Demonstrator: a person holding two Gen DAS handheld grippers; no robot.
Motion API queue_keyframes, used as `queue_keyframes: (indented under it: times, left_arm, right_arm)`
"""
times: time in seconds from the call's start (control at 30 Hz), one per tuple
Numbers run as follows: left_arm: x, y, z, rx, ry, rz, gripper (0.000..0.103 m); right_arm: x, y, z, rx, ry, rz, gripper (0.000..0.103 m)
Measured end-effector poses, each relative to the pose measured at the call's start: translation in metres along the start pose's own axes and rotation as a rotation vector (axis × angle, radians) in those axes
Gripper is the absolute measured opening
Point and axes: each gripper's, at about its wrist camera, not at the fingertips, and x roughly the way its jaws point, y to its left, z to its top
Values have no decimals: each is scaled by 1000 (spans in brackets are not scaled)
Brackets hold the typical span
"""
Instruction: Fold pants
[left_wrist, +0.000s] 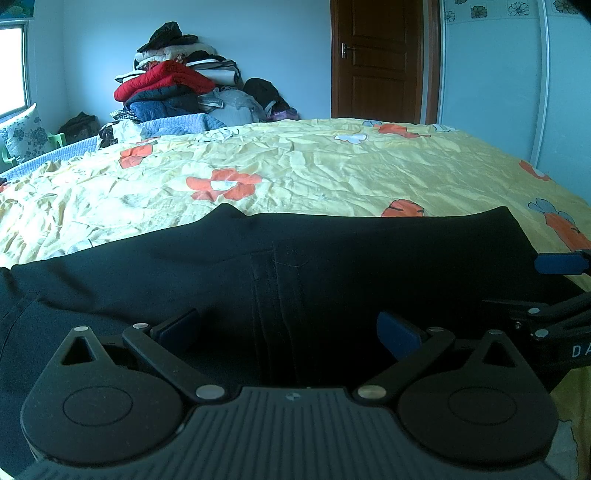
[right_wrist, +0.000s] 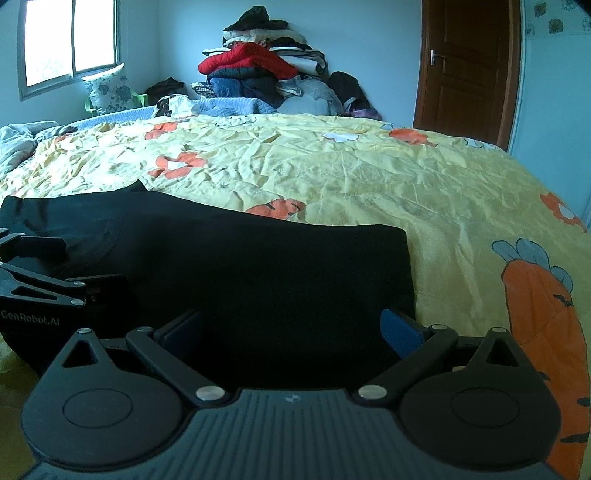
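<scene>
Black pants (left_wrist: 332, 266) lie flat across the near edge of the bed, with a seam running down their middle. My left gripper (left_wrist: 288, 334) is open just above the pants near that seam. In the right wrist view the pants (right_wrist: 258, 266) end in a straight right edge. My right gripper (right_wrist: 291, 332) is open over that end of the pants. Each gripper shows in the other's view: the right one at the right edge (left_wrist: 554, 295), the left one at the left edge (right_wrist: 48, 280). Neither holds any cloth.
The bed has a crumpled yellow sheet (left_wrist: 332, 166) with orange flowers and carrots. A tall pile of clothes (left_wrist: 173, 85) stands behind the bed against the wall. A brown door (left_wrist: 380, 59) is at the back right. A window (right_wrist: 70, 40) is at the back left.
</scene>
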Motion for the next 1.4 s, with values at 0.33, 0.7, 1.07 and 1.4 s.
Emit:
queue_keyframes:
  times: [0.33,0.7,1.07,1.4]
  left_arm:
    - [0,0,0,0,0,0,103]
    - [0,0,0,1,0,-1,103]
    - [0,0,0,1,0,-1,103]
    - [0,0,0,1,0,-1,103]
  right_arm:
    - [0,1,0,-2,0,-2,103]
    - [-1,7,-1,37,-3,-53,103]
    - [-1,6,-1,35,-3,-55,103]
    - [-1,6,-2,37,-5,-52,103]
